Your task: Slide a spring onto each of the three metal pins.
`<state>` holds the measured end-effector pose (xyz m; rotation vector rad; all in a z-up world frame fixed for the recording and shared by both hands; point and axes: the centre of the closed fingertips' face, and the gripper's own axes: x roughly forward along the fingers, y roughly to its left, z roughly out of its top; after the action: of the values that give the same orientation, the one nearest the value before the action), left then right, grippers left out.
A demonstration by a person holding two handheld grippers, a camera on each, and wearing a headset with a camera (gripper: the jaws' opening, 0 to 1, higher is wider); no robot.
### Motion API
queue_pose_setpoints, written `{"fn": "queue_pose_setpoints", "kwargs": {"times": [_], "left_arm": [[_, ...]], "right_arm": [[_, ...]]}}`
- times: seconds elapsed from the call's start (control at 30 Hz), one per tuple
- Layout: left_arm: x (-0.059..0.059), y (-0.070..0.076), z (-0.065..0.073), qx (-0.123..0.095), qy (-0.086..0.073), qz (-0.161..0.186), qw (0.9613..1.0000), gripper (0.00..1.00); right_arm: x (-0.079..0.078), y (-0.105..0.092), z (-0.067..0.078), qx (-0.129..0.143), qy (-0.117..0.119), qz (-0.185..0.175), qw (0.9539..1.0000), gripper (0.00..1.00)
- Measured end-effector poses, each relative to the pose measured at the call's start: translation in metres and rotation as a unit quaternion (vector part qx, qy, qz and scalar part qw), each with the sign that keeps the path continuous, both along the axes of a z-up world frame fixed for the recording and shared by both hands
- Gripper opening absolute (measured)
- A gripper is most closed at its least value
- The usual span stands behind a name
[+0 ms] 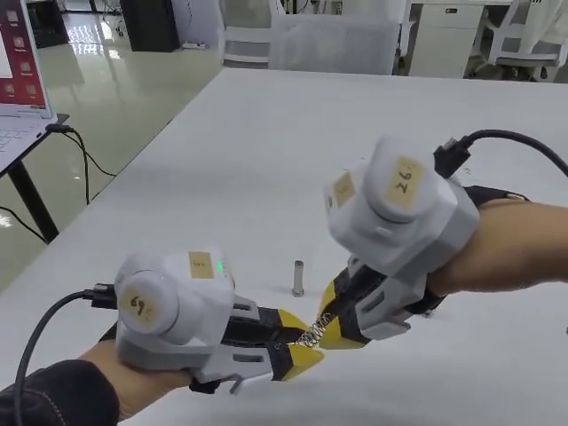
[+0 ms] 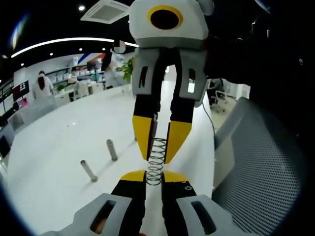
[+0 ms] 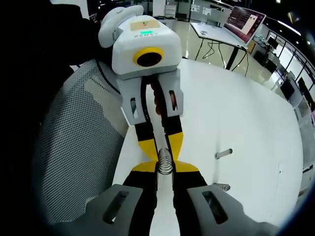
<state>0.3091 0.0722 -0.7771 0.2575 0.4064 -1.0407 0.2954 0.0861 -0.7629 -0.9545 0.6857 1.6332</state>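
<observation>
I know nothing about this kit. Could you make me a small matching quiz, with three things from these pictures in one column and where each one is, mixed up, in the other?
Things
1. coiled metal spring
2. short grey metal pin
3. open laptop with a red screen

Places
A. standing upright on the white table, touched by nothing
B. off past the table's left edge
C. gripped between the yellow tips of the left claw and the right claw

Pairs: 1-C, 2-A, 3-B
</observation>
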Motion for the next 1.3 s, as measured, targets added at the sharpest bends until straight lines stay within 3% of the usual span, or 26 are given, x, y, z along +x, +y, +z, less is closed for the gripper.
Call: {"fn": "queue_pose_setpoints", "kwargs": {"times": [0.6,1.3], "left_arm": [[-0.001,-0.001,-0.001,0.003,0.002,-0.001,1.0000,0.04],[-0.002,-0.001,-0.004,0.008,0.007,-0.002,0.9999,0.04]], "right_arm": [[-0.006,0.007,0.009,-0.004,-0.013,0.019,0.9997,0.08],[-0.008,0.013,0.009,-0.001,-0.013,0.030,0.9995,0.08]]}}
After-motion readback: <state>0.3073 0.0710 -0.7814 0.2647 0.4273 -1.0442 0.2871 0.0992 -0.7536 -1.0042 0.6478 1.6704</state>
